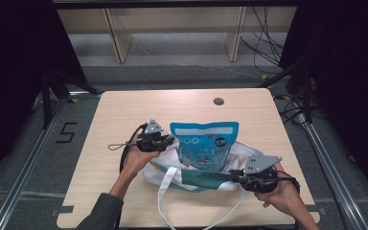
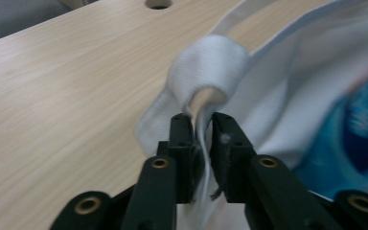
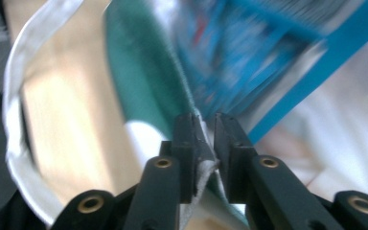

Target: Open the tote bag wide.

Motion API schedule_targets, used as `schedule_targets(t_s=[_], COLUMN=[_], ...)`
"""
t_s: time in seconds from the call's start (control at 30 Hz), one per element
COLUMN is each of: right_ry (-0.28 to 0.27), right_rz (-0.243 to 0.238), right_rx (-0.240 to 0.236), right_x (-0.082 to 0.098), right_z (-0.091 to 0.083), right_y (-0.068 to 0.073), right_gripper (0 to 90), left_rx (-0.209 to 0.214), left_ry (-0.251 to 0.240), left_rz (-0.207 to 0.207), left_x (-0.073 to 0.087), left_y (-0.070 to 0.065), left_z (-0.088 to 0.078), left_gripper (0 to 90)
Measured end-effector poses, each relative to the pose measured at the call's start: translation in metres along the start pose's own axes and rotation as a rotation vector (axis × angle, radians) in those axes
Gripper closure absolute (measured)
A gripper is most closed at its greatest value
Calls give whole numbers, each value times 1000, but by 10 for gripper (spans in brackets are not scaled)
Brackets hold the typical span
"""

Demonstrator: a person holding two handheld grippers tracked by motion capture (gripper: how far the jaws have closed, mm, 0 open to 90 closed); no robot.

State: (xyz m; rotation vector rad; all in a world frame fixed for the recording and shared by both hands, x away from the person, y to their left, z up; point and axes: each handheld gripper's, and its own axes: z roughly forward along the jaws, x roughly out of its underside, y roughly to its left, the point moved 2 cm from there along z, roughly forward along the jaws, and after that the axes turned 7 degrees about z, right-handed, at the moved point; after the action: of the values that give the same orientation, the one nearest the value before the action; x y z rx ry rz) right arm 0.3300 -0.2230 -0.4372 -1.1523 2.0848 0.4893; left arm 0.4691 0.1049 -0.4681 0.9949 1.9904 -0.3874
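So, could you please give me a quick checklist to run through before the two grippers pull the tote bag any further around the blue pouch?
1. Left gripper clamped on the bag's white edge: ok, fabric sits between its jaws.
2. Right gripper clamped on the green-trimmed edge: ok, cloth is pinched there.
3. Blue pouch standing in the mouth of the tote bag: ok, upper part sticks out.
4. Pouch fully seated inside: cannot tell, its lower part is hidden.
5. White strap free of both grippers: ok, it loops loose on the table.
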Motion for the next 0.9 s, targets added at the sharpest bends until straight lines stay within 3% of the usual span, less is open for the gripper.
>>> schedule_targets(t_s=[0.07, 0.1, 0.13, 0.17, 0.2, 0.23, 0.3, 0.33, 0.37, 0.43, 0.47, 0.5, 0.53, 0.57, 0.6, 0.67, 0.7, 0.73, 0.77, 0.83, 0.9], right_ry=[36, 74, 88, 98, 98, 123, 130, 130, 140, 136, 106, 76, 76, 16, 16, -77, -119, -187, -187, -206, -184], right_rz=[-7, -8, 0, -21, -21, 15, 17, 17, 39, 47, 94, 86, 86, 100, 100, 94, 95, 76, 76, 85, 94], right_rx=[-19, -35, -37, -32, -32, -21, -23, -23, -25, -29, -48, -52, -52, -43, -43, -32, -2, 84, 84, 185, 237], right_x=[10, 21, 27, 33, 33, 39, 43, 43, 43, 42, 38, 34, 34, 24, 24, 10, 3, -9, -9, -18, -21], right_z=[4, 13, 20, 28, 28, 34, 43, 43, 42, 41, 35, 30, 30, 14, 14, -5, -15, -31, -31, -42, -43], right_y=[5, 11, 14, 14, 14, 17, 18, 18, 19, 18, 17, 14, 14, 12, 12, 9, 8, 0, 0, -12, -27], right_gripper=[813, 816, 817, 819, 819, 821, 822, 822, 820, 787, 701, 650, 650, 582, 582, 560, 549, 558, 558, 558, 555], left_rx=[6, 15, 31, 37, 37, 36, 12, -9, -14, -28, -33, -45, -45, -48, -45, -26, -14, 0, 12, 38, 63], left_ry=[35, 100, 116, 129, 129, 140, 156, 165, 167, 157, 150, 126, 126, 101, 55, -8, -28, -37, -29, -17, -15], left_rz=[-65, -81, -115, -140, -140, -152, -137, -111, -101, -100, -102, -108, -108, -127, -144, -144, -139, -158, -151, -142, -168], left_x=[4, 11, 14, 18, 18, 22, 22, 21, 20, 18, 17, 12, 12, 9, 5, -3, -5, -6, -5, 0, 9], left_y=[8, 15, 17, 19, 19, 18, 15, 14, 13, 12, 13, 14, 14, 13, 10, 1, -5, -13, -21, -37, -54], left_z=[14, 29, 37, 44, 44, 51, 59, 58, 56, 48, 42, 25, 25, 15, 5, -17, -27, -36, -43, -50, -54], left_gripper=[815, 813, 811, 812, 812, 812, 799, 799, 787, 732, 634, 565, 515, 495, 495, 466, 449, 440, 440, 421, 396])
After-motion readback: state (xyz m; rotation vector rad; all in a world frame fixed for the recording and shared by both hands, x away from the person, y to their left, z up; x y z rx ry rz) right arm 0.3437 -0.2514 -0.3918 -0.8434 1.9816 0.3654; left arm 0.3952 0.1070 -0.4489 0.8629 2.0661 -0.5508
